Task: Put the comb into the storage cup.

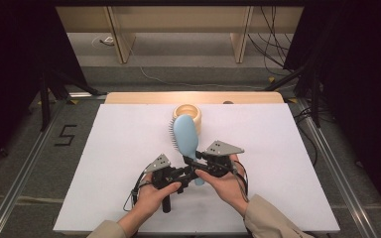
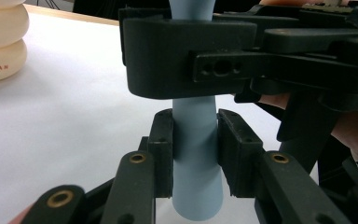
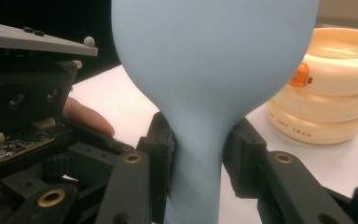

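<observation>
Hairbrush (image 1: 185,136) handle clamped by left gripper (image 1: 184,172) and right gripper (image 1: 198,162); long axis pointed away toward cream ring (image 1: 194,112).

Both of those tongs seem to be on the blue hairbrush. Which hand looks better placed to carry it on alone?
Probably the right. Its tongs clasp the hairbrush at the neck just under the head, nearer its weight. The left tongs pinch the handle lower, near its end.

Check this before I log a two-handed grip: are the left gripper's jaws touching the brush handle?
Touching. In the left gripper view both jaws of the left gripper press flat against the blue hairbrush handle, no gap.
</observation>
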{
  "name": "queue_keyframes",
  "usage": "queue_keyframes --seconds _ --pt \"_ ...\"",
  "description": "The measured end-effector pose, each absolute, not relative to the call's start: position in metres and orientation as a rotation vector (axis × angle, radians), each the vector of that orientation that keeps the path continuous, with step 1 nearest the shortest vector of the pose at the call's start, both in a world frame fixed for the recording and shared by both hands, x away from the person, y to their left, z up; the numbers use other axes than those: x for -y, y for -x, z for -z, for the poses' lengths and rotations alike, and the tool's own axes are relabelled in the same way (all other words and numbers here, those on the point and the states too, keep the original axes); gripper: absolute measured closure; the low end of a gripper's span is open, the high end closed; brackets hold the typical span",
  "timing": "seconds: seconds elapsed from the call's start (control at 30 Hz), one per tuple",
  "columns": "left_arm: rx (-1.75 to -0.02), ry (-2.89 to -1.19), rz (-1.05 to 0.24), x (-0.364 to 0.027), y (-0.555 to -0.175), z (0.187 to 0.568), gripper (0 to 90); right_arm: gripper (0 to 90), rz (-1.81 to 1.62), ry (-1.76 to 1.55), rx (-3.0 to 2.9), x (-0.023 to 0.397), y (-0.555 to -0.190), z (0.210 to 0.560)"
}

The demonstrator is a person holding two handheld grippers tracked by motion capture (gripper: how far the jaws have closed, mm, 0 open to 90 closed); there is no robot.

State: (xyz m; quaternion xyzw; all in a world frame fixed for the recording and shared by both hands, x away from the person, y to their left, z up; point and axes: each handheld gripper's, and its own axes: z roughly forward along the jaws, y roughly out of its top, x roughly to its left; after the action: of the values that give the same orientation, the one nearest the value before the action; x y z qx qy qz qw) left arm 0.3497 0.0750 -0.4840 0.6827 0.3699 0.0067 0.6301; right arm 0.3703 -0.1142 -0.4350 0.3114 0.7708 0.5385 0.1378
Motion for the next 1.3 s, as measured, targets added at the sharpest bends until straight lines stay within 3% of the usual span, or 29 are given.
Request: queue_keyframes --seconds 0.33,0.9,1.3 --pt "-0.834 -1.566 0.003 -0.074 -0.349 0.484 67.4 59.6 -1.564 -0.895 -2.225 0.114 -0.371 0.434" --pt "-0.834 -1.542 0.006 -0.077 -0.349 0.481 67.5 41.7 -1.581 -0.919 -2.225 0.116 -0.372 0.428" --pt "-0.839 -1.531 0.000 -0.080 -0.351 0.479 67.5 18.2 -1.564 -0.922 -2.232 0.122 -0.373 0.421"
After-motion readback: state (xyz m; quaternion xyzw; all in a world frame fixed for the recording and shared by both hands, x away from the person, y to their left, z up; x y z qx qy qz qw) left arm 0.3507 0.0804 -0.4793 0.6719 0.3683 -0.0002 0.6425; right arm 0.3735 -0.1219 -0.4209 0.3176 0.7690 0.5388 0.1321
